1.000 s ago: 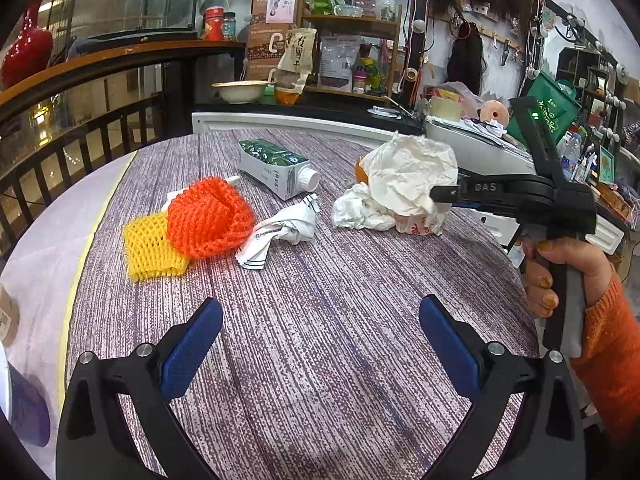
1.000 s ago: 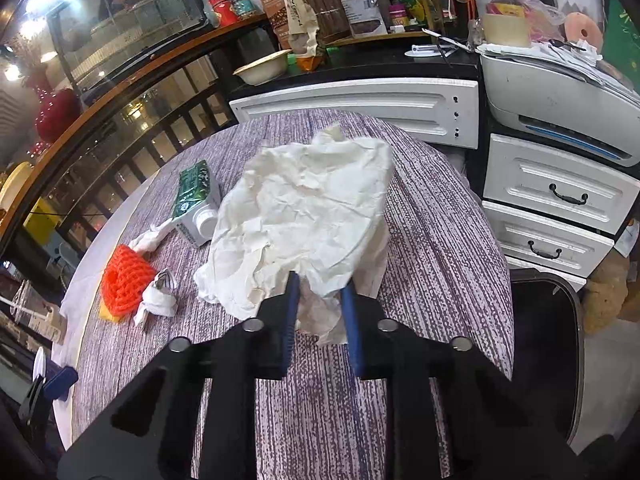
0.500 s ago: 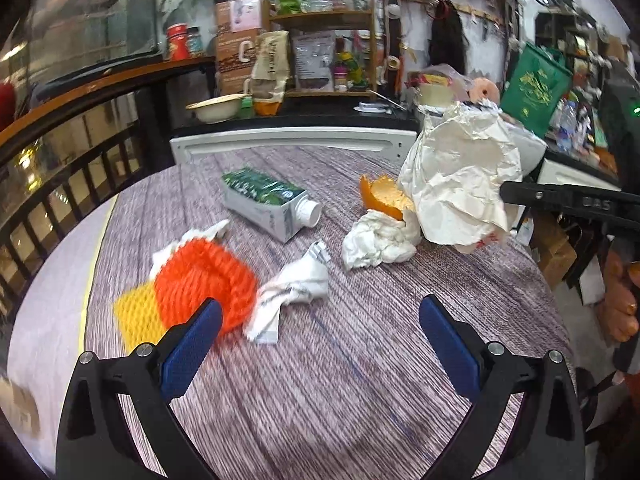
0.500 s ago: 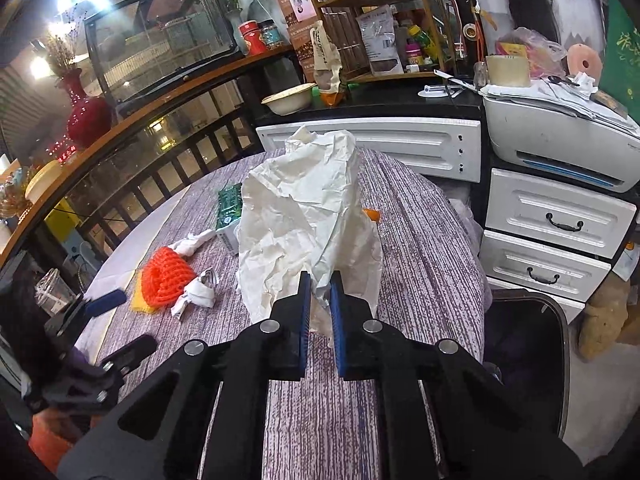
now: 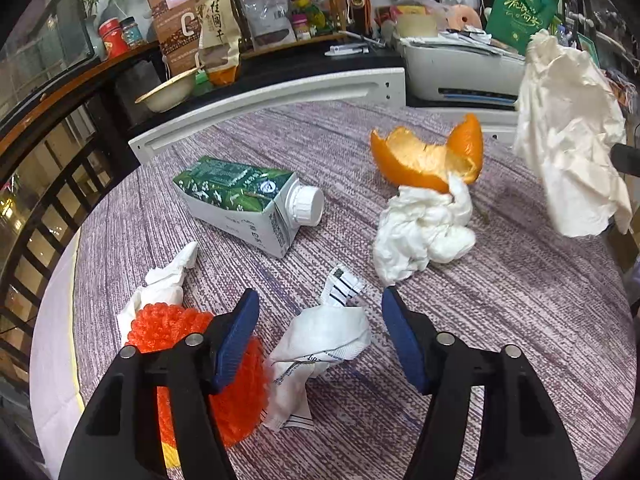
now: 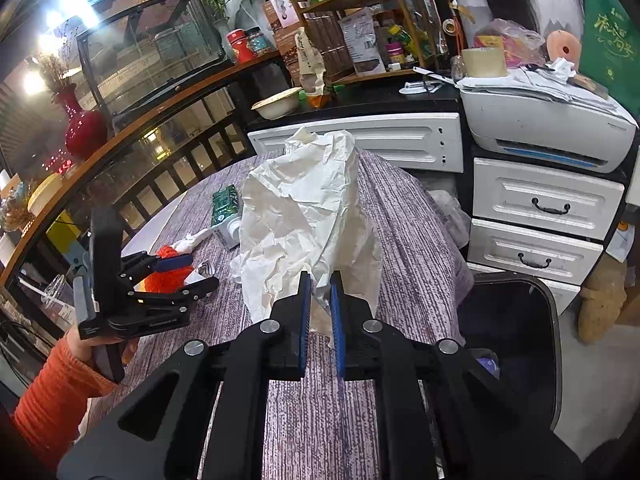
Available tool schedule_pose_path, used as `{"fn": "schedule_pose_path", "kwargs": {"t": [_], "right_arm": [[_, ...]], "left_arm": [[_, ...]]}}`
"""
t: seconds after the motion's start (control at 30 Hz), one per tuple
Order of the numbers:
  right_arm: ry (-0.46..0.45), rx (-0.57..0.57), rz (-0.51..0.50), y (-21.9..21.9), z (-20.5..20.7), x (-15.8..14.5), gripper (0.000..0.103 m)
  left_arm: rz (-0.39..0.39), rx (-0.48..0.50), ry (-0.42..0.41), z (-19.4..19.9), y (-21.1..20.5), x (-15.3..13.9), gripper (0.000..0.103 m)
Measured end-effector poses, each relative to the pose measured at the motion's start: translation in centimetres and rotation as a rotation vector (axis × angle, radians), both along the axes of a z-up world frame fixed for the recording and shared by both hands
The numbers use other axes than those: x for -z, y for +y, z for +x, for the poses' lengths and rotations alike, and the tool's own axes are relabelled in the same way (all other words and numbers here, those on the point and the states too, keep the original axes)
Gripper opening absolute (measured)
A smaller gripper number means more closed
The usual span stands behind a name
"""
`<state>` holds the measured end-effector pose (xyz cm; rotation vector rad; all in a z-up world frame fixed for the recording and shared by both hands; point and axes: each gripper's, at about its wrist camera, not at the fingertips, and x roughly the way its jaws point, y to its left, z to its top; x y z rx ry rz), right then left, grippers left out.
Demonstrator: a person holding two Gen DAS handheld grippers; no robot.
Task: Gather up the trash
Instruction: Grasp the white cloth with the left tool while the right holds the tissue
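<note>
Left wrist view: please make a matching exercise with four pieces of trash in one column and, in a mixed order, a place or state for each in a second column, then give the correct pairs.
Things:
1. carton
2. orange peel
3. large crumpled paper
4. crumpled wrapper

Places or states:
A. held up off the table, at the right edge of the view
B. lying on its side, white cap pointing right
C. between the closing jaws of the left gripper
D. resting against a wad of white tissue, inner side up

Pairs: 1-B, 2-D, 3-A, 4-C

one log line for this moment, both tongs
left tongs: closing around crumpled wrapper | right tongs: shut on white paper, lifted | bin: beside table
</note>
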<state>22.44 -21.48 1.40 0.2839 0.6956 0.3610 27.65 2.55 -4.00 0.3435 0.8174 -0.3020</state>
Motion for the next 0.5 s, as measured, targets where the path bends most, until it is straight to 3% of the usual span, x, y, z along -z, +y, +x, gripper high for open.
{"fn": "schedule_pose_path", "kwargs": {"t": [0.17,0.5], "right_arm": [[0.017,0.022,0.012,-0.8,-0.1,0.7,0.011],[0.027,0.042,0.037,-2.0,-0.7,1.3,0.011]], "left_arm": [[-0.002,-0.005,0.02,-0.4,0.0,0.6,0.042],[-0.162,-0.061,-0.021,-2.6,0.1,-1.6,0.036]]}}
